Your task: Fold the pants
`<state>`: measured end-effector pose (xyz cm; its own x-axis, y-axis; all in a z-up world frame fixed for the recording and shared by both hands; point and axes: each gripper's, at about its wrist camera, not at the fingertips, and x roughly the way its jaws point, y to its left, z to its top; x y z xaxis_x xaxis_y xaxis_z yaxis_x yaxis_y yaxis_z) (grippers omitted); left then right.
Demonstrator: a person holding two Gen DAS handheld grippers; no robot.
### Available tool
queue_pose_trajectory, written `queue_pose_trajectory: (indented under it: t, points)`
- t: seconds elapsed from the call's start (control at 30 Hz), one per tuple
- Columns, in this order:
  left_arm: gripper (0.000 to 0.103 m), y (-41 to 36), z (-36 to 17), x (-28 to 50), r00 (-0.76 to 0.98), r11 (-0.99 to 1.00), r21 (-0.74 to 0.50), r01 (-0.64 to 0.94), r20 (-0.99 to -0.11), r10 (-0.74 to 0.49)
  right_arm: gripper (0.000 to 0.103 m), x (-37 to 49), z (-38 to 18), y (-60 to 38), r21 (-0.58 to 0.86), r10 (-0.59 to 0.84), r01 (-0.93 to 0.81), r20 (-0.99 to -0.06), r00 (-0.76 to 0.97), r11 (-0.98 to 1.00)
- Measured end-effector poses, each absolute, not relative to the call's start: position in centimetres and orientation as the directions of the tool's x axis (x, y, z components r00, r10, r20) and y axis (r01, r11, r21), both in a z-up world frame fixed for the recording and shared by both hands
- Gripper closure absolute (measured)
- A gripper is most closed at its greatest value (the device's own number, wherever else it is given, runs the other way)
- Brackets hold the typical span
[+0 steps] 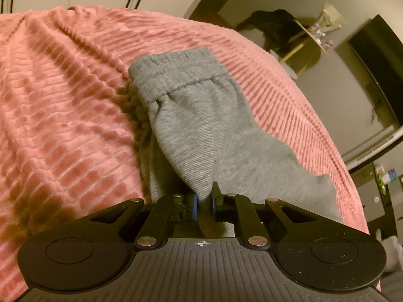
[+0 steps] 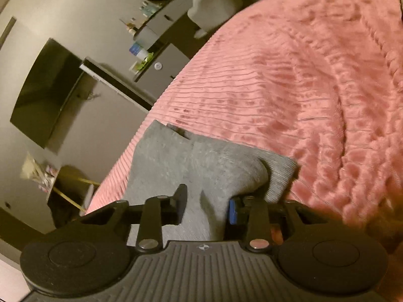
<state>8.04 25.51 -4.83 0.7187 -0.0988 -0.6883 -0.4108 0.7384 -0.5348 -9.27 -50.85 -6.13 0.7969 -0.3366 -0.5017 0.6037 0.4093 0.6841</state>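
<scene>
On pink blanket (image 1: 63,100), unlabelled grey pants (image 1: 196,115).

The pants (image 1: 201,125) were heather grey with a fine horizontal rib, the waistband a slightly darker grey. The blanket (image 1: 63,100) on the bed was salmon pink, patterned in raised ribbed stripes with darker rose blocks in the furrows. Both grippers were matt black, the left gripper (image 1: 204,198) and the right gripper (image 2: 207,206) each showing blue pads on their fingers (image 2: 233,211). The wall (image 2: 63,12) behind was pale grey, and a screen (image 2: 47,93) on it was black
</scene>
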Motion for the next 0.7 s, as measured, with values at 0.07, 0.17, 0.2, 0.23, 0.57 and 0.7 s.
queue_pose_trajectory:
  t: [0.07, 0.17, 0.2, 0.23, 0.57, 0.7]
  points:
    - [0.091, 25.7, -4.4, 7.7, 0.734, 0.734, -0.548, -0.401, -0.671, -0.101, 0.099, -9.4, -4.4, -49.9, 0.621, -0.39, 0.604, -0.461, 0.797, 0.5]
    - [0.091, 26.0, -3.9, 7.0, 0.746, 0.727, -0.563, -0.394, -0.657, -0.104, 0.099, -10.9, -3.4, -49.0, 0.627, -0.405, 0.552, -0.377, 0.833, 0.55]
    - [0.091, 26.0, -3.9, 6.8, 0.747, 0.732, -0.558, -0.391, -0.657, -0.102, 0.099, -11.3, -3.5, -48.9, 0.616, -0.417, 0.564, -0.383, 0.824, 0.549]
    - [0.091, 25.9, -4.0, 6.7, 0.742, 0.742, -0.544, -0.391, -0.664, -0.096, 0.099, -11.5, -3.9, -48.9, 0.586, -0.439, 0.598, -0.407, 0.801, 0.547]
    - [0.049, 25.4, -3.6, 6.3, 0.666, 0.813, -0.33, -0.48, -0.74, 0.093, 0.079, -11.0, -4.9, -49.2, 0.392, -0.532, 0.787, -0.585, 0.613, 0.477]
    - [0.037, 23.5, -0.4, 5.4, 0.741, 0.857, -0.285, -0.429, -0.654, 0.153, 0.076, -10.8, -1.6, -47.0, 0.293, -0.652, 0.809, -0.482, 0.586, 0.51]
